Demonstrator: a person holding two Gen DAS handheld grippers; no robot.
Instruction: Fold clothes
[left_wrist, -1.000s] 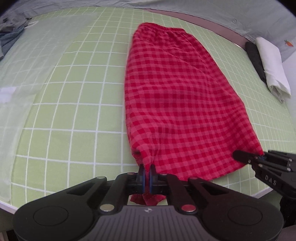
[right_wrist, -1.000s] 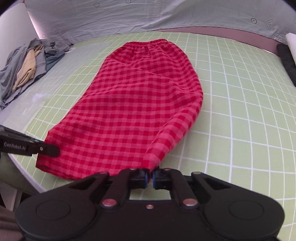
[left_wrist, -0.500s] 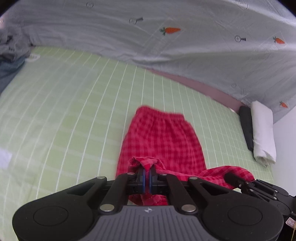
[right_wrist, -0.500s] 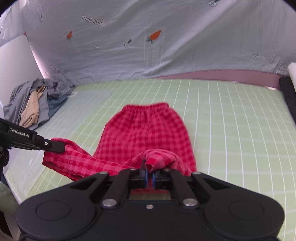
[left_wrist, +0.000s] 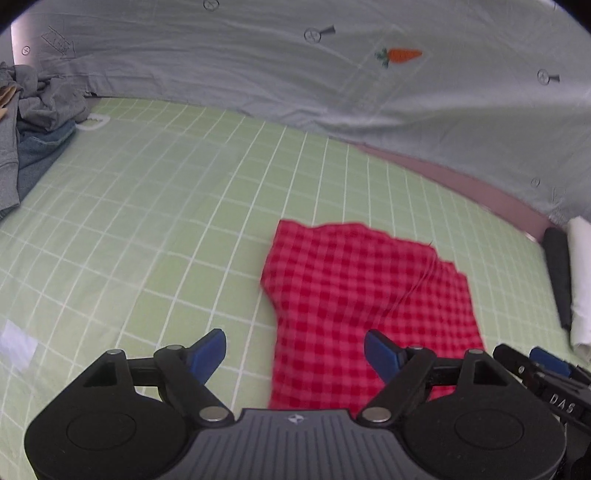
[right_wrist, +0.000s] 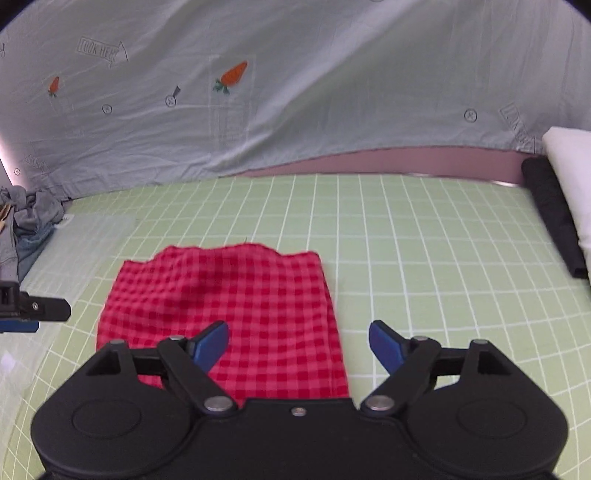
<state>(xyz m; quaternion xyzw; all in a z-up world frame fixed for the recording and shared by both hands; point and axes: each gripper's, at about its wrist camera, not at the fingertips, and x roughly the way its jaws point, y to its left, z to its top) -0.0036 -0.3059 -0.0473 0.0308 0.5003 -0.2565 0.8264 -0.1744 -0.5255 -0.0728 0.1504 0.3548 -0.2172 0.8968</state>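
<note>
Nearest, L view: left gripper (left_wrist: 294, 350), black body w/ blue pads (left_wrist: 207, 350), jaws opening wide, nothing pinched between them; red checked cloth lies below the gap, no pad touching it. Same in R view: right gripper (right_wrist: 298, 345), jaws opening, blue pads (right_wrist: 384, 345) apart, no fabric gripped. Each gripper also shows at the edge of the other's view: right one at lower R of L view, left one at mid-L edge of R view.

Just beyond: red gingham garment (left_wrist: 369, 302), folded over on itself into a rough rectangle, flat on the green grid-lined surface (left_wrist: 166, 221). Far edge slightly wavy, layered edges fanned at its R side in L view. In R view the garment (right_wrist: 236, 306) sits centre-left, partly under the gripper body; somewhat motion-blurred.

Mid-distance, R side: black folded item (right_wrist: 550, 218) and white folded item (right_wrist: 569, 170) side by side, touching, near the surface's R edge, well apart from the red garment. L side: heap of unfolded grey and blue clothes (left_wrist: 33, 122), w/ a tan piece at the frame edge, also well apart.

Farthest: pale grey-blue backdrop sheet (right_wrist: 295, 92) w/ carrot prints and small line drawings, hanging behind a pinkish strip at the surface's rear edge.
</note>
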